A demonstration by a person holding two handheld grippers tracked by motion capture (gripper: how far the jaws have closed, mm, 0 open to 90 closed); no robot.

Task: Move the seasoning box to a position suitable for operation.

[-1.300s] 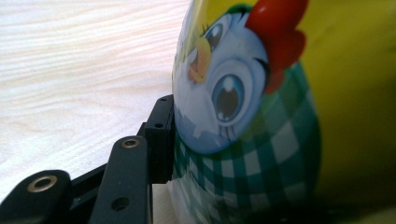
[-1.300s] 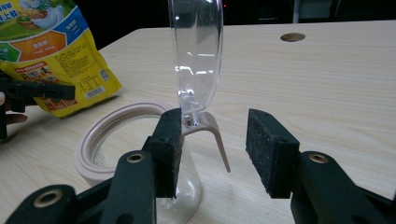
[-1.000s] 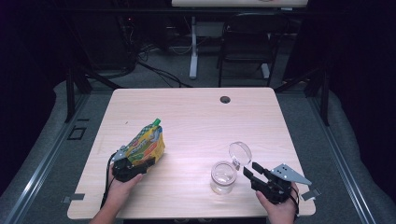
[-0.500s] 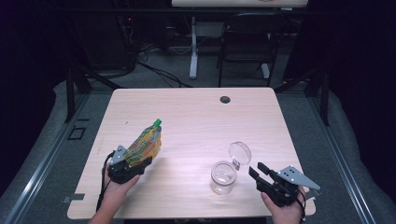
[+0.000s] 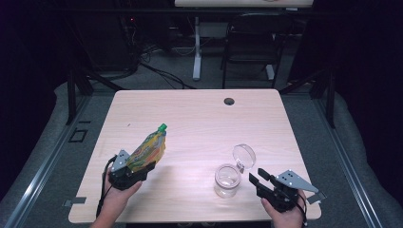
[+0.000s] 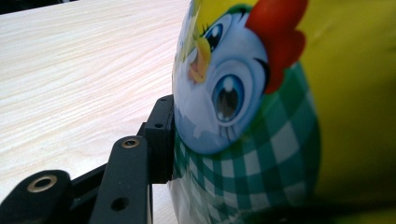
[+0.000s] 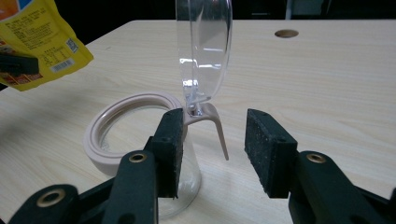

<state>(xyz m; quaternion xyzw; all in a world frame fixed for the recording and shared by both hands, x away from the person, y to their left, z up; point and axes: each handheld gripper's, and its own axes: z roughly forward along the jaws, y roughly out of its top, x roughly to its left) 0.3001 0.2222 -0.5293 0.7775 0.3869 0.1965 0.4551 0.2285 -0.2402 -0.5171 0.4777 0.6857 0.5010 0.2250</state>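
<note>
Above table: pouch [image 5: 148,151] in left tongs [image 5: 135,170], green cap [image 5: 162,127] up-right.

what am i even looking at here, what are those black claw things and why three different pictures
Those black claws are hand-held grippers, each with two jaws: a person holds one in each hand and works with them at a wooden table.

The high view comes from a fixed camera above the person's side, looking forward and down. The other two pictures come from small cameras riding on each gripper, looking along its jaws.

The left gripper is closed on a colourful drink pouch with a green cap, holding it tilted above the table. Its own camera shows the cartoon bird printed on the pouch close up.

The right gripper is open and holds nothing. Just ahead of it stands a clear jar with a pale rim, its hinged clear lid flipped up and open.

A small dark round hole sits near the far edge.
</note>
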